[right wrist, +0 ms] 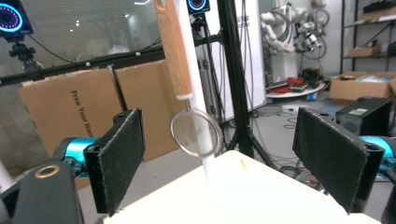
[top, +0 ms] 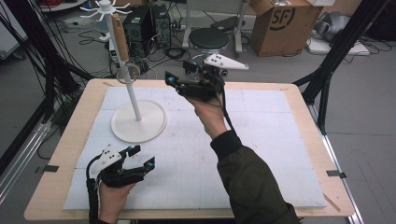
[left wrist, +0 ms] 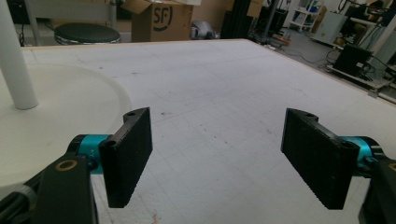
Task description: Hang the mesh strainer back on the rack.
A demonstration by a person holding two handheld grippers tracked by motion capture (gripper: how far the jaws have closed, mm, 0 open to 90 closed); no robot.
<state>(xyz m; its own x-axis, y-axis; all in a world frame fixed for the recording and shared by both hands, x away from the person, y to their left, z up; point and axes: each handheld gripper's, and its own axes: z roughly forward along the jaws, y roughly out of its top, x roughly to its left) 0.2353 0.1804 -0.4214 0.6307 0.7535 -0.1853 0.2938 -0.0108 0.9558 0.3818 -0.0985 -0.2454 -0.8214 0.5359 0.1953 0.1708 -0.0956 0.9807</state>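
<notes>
A small strainer hangs from the white hook stand (top: pixel 133 100) at the table's back left, its wooden handle (top: pixel 120 37) up and its wire ring (top: pixel 127 73) against the pole. My right gripper (top: pixel 179 73) is raised off the table to the right of the ring, open and empty. In the right gripper view the strainer (right wrist: pixel 195 133) hangs ahead, beyond the wide-apart jaws of the right gripper (right wrist: pixel 219 158). My left gripper (top: pixel 142 157) rests low near the front left, open, with bare mat between its pads (left wrist: pixel 217 158). The stand's round base (left wrist: pixel 56 107) lies to its left.
A white gridded mat (top: pixel 261 140) covers most of the wooden table. Behind the table stand a black stool (top: pixel 208 38) and a cardboard box (top: pixel 280 23). A black frame leg (top: pixel 327 70) slants down by the right edge. Cables lie on the floor at the back left.
</notes>
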